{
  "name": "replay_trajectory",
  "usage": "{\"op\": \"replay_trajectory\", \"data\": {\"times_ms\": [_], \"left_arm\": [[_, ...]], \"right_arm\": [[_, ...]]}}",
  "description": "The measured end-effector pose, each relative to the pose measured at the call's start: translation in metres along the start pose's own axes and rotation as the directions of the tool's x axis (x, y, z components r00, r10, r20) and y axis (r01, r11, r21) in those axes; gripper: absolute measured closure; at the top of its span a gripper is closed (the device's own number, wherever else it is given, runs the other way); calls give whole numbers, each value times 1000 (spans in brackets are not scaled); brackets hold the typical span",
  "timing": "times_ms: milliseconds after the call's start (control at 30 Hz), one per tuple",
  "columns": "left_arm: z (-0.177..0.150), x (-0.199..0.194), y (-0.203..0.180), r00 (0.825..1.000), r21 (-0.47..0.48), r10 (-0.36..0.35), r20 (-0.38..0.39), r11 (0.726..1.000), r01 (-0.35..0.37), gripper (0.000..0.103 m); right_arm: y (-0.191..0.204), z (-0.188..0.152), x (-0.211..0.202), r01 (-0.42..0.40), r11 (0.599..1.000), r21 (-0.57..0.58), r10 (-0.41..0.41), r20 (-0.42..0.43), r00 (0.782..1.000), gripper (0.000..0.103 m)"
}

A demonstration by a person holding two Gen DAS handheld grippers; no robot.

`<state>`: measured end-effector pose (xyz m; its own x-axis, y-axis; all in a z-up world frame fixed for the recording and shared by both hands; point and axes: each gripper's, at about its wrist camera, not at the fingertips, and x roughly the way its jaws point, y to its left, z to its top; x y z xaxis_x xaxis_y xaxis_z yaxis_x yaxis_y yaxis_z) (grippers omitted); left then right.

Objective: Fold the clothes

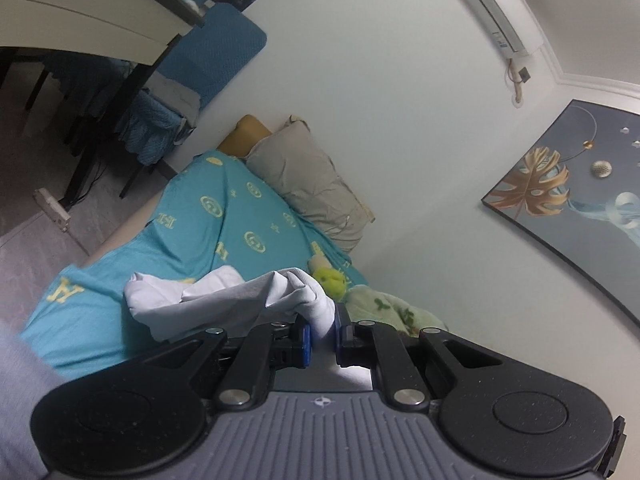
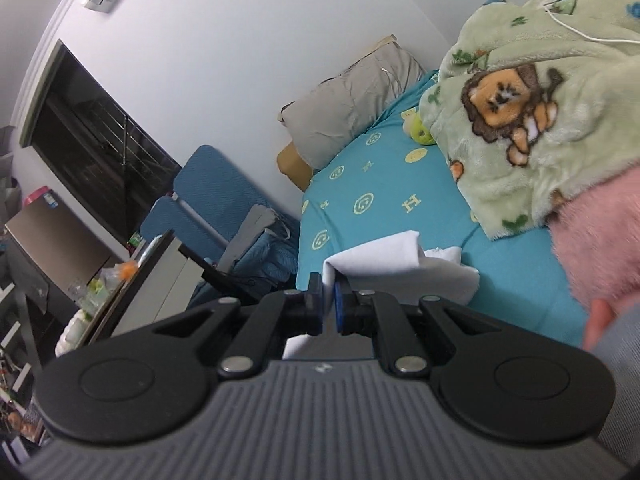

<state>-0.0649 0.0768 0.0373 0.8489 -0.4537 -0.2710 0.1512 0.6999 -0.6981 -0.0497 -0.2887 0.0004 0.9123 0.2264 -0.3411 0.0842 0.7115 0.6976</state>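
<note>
A white garment (image 1: 224, 300) lies bunched on the teal bed sheet (image 1: 224, 220). My left gripper (image 1: 322, 330) is shut on a gathered fold of it, the cloth bulging up between the blue pads. In the right wrist view the same white garment (image 2: 384, 260) stretches across the teal bed sheet (image 2: 380, 200), and my right gripper (image 2: 329, 298) is shut on its near edge, pinching a thin layer. The part of the cloth under both grippers is hidden by their bodies.
A grey pillow (image 1: 312, 184) and a tan cushion (image 1: 244, 134) lie at the head of the bed against the wall. A green lion-print fleece blanket (image 2: 540, 100), a pink fluffy blanket (image 2: 600, 240) and a small green toy (image 2: 420, 130) lie on the bed. A blue chair (image 2: 208, 200) and a desk (image 1: 80, 20) stand beside it.
</note>
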Motion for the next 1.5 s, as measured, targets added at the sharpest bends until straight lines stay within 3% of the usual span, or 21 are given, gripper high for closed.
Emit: {"op": "replay_trajectory", "data": {"times_ms": [167, 367, 533, 700, 967, 1133, 1200, 1233, 1300, 1333, 1367, 1400, 1433, 1500], "left_arm": [[8, 22, 13, 997, -27, 53, -48, 998, -55, 91], [30, 105, 27, 987, -4, 142, -79, 990, -143, 90], [37, 183, 49, 965, 45, 233, -117, 972, -229, 90], [39, 243, 94, 940, 85, 292, -179, 956, -281, 90], [18, 295, 134, 902, 144, 367, -226, 929, -342, 89], [12, 304, 134, 895, 196, 384, -226, 918, -344, 88], [11, 305, 131, 894, 219, 387, -224, 914, -341, 86], [10, 304, 129, 895, 234, 386, -222, 912, -336, 82], [9, 303, 123, 899, 260, 383, -214, 909, -325, 66], [8, 301, 119, 902, 276, 383, -200, 905, -323, 51], [7, 298, 115, 905, 293, 385, -183, 899, -324, 37], [6, 295, 110, 908, 317, 387, -159, 891, -324, 32], [5, 292, 104, 913, 344, 386, -135, 882, -323, 23], [3, 285, 96, 920, 381, 377, -104, 870, -313, 20]], "right_arm": [[-4, 2, 25, 39, 999, 23, -38, -63, 997, 94], [-10, 20, 105, 111, 994, 3, -109, -138, 984, 94], [-24, 26, 181, 175, 984, -17, -175, -212, 962, 93], [-53, 15, 243, 193, 981, -1, -183, -312, 932, 93], [-65, 6, 278, 216, 972, -97, -236, -340, 910, 92], [-68, 3, 289, 238, 959, -152, -278, -357, 892, 91], [-62, 2, 285, 226, 957, -182, -277, -339, 899, 89], [-58, 1, 282, 219, 955, -199, -276, -328, 904, 85], [-52, 0, 277, 206, 951, -232, -272, -306, 912, 57], [-48, 0, 274, 199, 948, -249, -270, -295, 917, 49], [-45, -1, 272, 193, 945, -266, -268, -284, 921, 33], [-41, -1, 269, 187, 941, -282, -265, -273, 925, 20], [-38, -2, 266, 181, 937, -299, -262, -262, 929, 16], [-31, -3, 261, 169, 928, -332, -256, -240, 936, 17]]}}
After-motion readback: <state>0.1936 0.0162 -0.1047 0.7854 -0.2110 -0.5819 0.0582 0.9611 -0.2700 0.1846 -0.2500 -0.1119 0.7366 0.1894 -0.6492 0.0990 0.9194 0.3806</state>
